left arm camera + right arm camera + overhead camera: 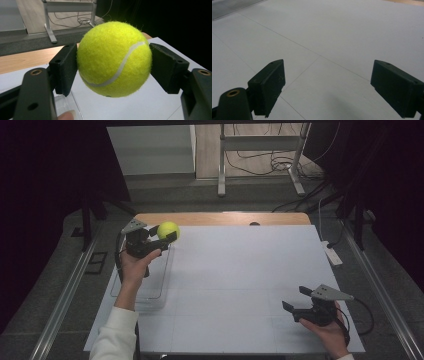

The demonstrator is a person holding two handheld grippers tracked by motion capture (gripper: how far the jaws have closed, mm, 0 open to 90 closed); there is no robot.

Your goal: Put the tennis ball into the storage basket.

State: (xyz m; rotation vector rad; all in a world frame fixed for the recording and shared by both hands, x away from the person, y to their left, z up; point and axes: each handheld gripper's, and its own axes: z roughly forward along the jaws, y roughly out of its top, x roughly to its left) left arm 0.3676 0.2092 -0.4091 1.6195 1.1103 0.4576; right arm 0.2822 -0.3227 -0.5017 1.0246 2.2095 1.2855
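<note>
I see a clear tray [150, 292] at the mat's [240, 285] left edge. My left gripper [162, 234] clamps the ball [168, 229] above the tray's far end, off the table; its white seam runs diagonally. My right gripper [296, 301] hovers with jaws spread wide, empty, well apart at the right.

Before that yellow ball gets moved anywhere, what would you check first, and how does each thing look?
1. Fuzzy yellow tennis ball clamped between the left gripper jaws: ok.
2. Ball lifted off the white table sheet: ok.
3. Clear plastic tray lies beneath the left hand, ready as a drop spot: ok.
4. Whether anything lies inside the tray: cannot tell.
5. Right gripper jaws open and holding nothing: ok.
6. Right gripper well apart from the ball: ok.
</note>
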